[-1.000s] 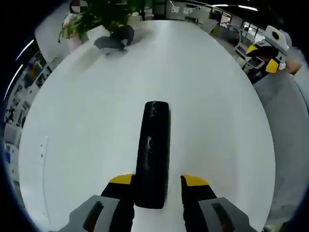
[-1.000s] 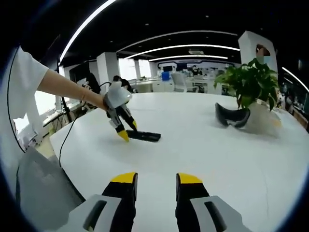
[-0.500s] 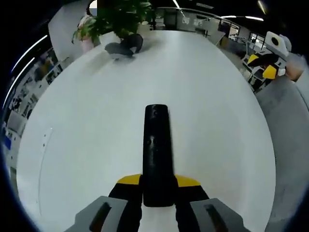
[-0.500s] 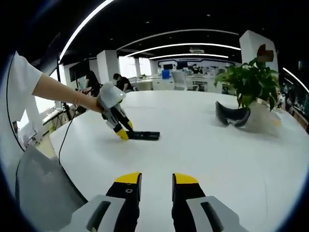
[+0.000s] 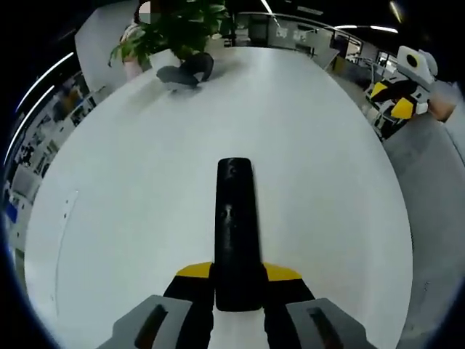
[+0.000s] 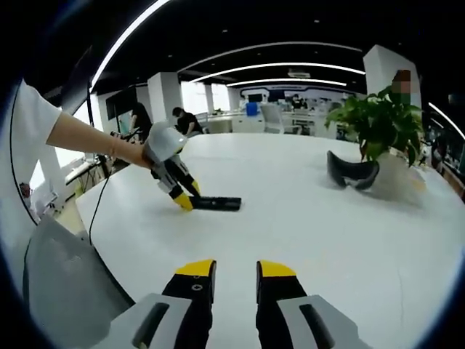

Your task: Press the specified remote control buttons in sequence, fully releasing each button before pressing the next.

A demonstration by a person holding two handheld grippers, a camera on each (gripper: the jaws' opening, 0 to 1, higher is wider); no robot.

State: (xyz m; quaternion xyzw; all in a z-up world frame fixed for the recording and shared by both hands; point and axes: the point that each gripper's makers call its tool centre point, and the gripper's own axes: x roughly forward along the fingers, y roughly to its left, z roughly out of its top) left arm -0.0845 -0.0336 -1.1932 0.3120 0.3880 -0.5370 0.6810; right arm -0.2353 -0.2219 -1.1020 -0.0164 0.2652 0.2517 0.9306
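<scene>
A black remote lies lengthwise on the white table, pointing away from me. My left gripper is shut on its near end, a yellow-tipped jaw on each side. In the right gripper view the same remote lies flat with the left gripper clamped on its end, held by a person's hand. My right gripper hovers above the table, well short of the remote, open by a narrow gap with nothing in it. It also appears far off as the right gripper.
A potted plant and a black headset stand at the table's far side, also seen as the plant and headset. A person's arm reaches in from the left. Office desks lie beyond.
The left jaws went from open beside the remote to shut on its near end. The gap between the right jaws has narrowed. The remote has stayed in place.
</scene>
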